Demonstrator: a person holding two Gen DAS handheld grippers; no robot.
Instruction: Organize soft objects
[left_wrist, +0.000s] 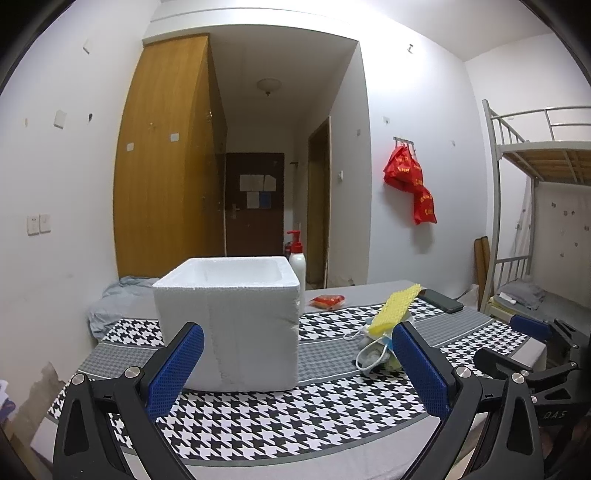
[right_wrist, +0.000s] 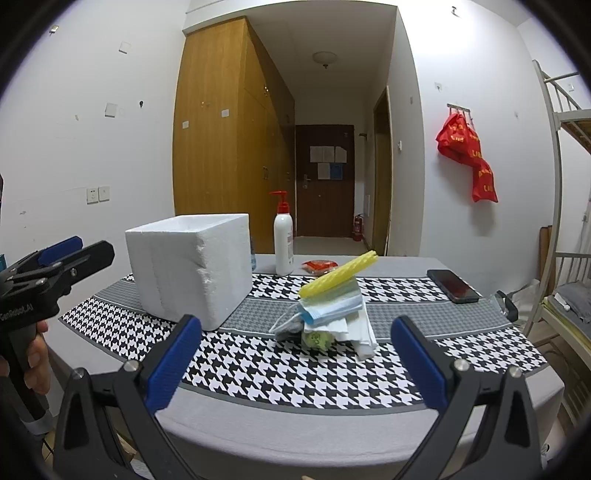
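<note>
Left gripper (left_wrist: 297, 350) hangs low over the houndstooth table (left_wrist: 280, 417), fingers spread wide with nothing between them. Dead ahead, the white foam box (left_wrist: 229, 325), open-topped. To its right, a heap of soft things topped by a yellow sponge (left_wrist: 397, 306). The right gripper (left_wrist: 532, 343) pokes in at far right.

black claw (left_wrist: 295, 360) arms, blue textured pads (left_wrist: 177, 373), silver screws.

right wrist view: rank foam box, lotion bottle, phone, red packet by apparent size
1. foam box
2. lotion bottle
3. phone, close to the bottle, so that order is unsure
4. red packet, farther back, so it may look smaller than it is
</note>
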